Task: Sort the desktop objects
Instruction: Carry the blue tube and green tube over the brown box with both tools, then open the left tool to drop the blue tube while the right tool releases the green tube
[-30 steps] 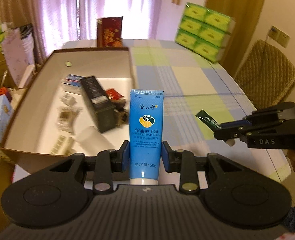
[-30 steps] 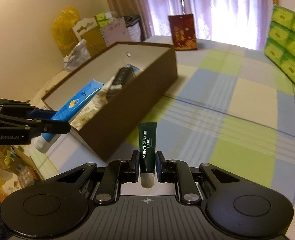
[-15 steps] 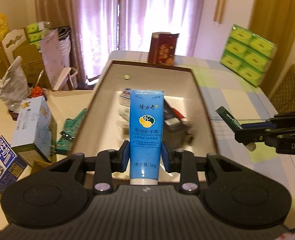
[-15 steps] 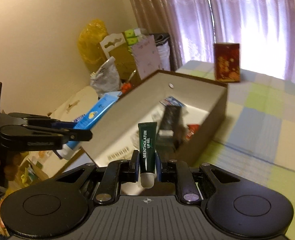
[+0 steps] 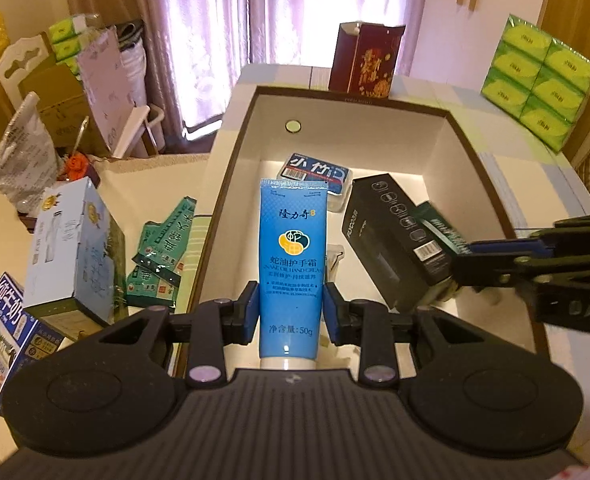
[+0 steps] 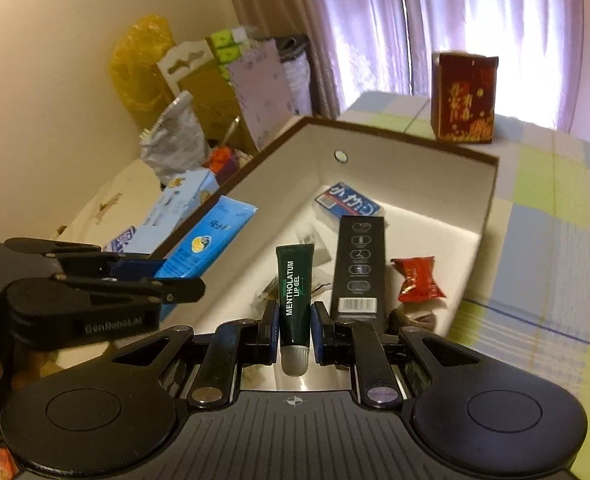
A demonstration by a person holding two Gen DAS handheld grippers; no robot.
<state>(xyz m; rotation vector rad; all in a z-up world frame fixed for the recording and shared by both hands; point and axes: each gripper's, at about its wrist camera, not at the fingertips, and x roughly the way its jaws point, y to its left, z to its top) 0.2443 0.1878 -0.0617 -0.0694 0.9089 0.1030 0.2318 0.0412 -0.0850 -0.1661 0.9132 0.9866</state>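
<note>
Two held tubes over box (image 5: 479, 148), black carton (image 5: 391, 240) beneath

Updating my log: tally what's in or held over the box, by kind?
Tubes, held: 2, blue hand cream, green lip gel
Black cartons: 1
Blue packs: 1
Red sachets: 1
Total: 5, small clear packets not counted
</note>
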